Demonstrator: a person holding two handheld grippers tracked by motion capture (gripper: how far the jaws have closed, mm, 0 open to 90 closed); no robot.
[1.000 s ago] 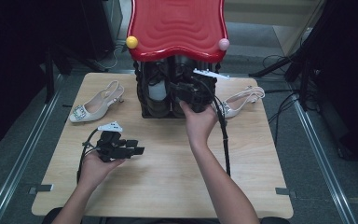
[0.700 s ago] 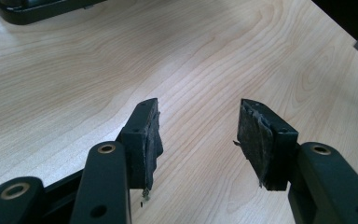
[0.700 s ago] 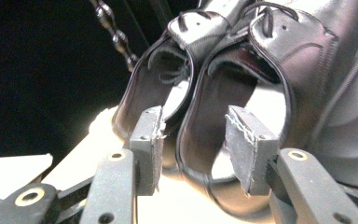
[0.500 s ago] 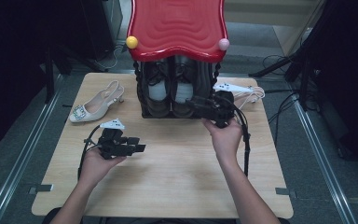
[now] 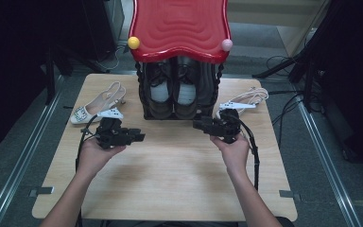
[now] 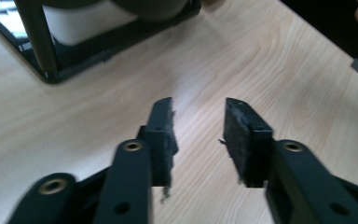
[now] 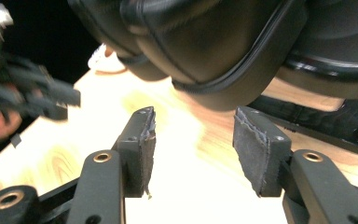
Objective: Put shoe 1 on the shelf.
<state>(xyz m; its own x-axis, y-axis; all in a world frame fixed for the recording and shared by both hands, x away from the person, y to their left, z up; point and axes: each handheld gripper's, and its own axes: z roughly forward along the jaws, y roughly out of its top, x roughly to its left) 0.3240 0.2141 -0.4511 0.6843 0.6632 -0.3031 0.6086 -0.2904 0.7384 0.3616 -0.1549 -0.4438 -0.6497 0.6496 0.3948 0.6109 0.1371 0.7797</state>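
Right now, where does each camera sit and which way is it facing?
High view: fixed above the person's side, looking forward and down on the table; both forearms, left claw and right claw show before the shoe rack.
Left gripper view: rides the left claw, facing bare tabletop and the rack's base corner; its open jaws show.
Right gripper view: rides the right claw, facing the black shoes; its jaws are open.
All three views share the rack and tabletop.
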